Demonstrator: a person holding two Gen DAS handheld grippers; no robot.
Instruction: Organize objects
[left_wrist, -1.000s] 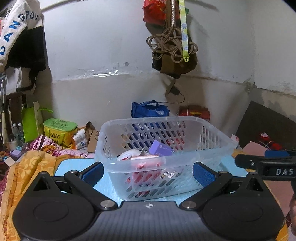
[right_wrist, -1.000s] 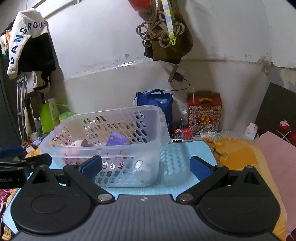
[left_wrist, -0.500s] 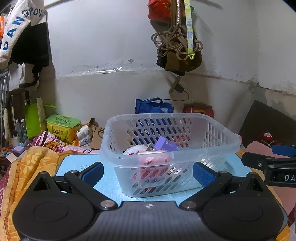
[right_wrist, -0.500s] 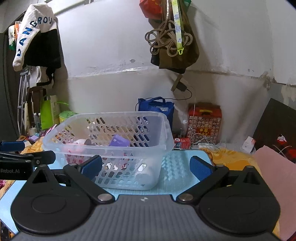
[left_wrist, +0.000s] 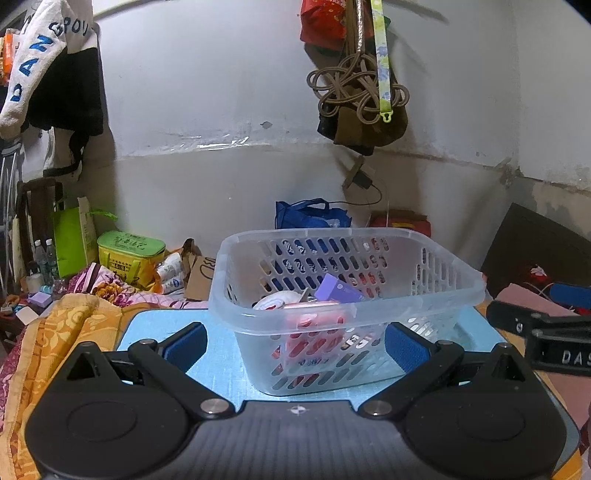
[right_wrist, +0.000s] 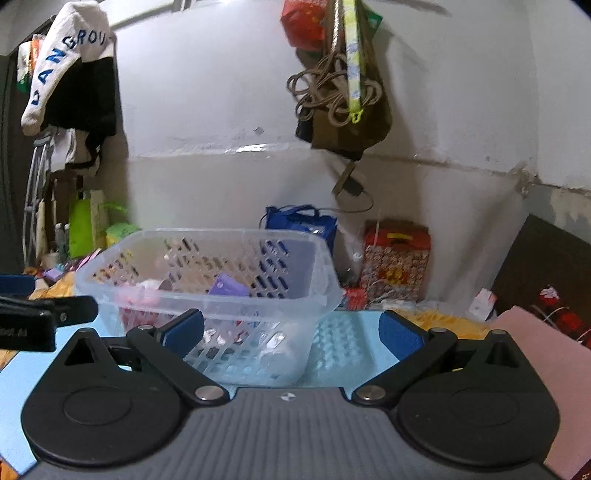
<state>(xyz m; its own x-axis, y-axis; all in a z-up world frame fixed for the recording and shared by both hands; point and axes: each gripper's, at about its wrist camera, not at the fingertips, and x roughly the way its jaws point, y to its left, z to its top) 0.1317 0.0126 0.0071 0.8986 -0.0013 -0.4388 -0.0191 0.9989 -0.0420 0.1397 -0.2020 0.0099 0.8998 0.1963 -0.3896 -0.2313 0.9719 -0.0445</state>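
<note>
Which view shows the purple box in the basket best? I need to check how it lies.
The left wrist view: the purple box is sharp, tilted above the basket rim. The right wrist view shows it blurred behind the basket's translucent wall.

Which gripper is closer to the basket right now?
Left, by a little. The left gripper faces the basket head-on, its open jaws either side of the near corner. The right gripper sits off the basket's right side, only its left finger overlapping it.
</note>
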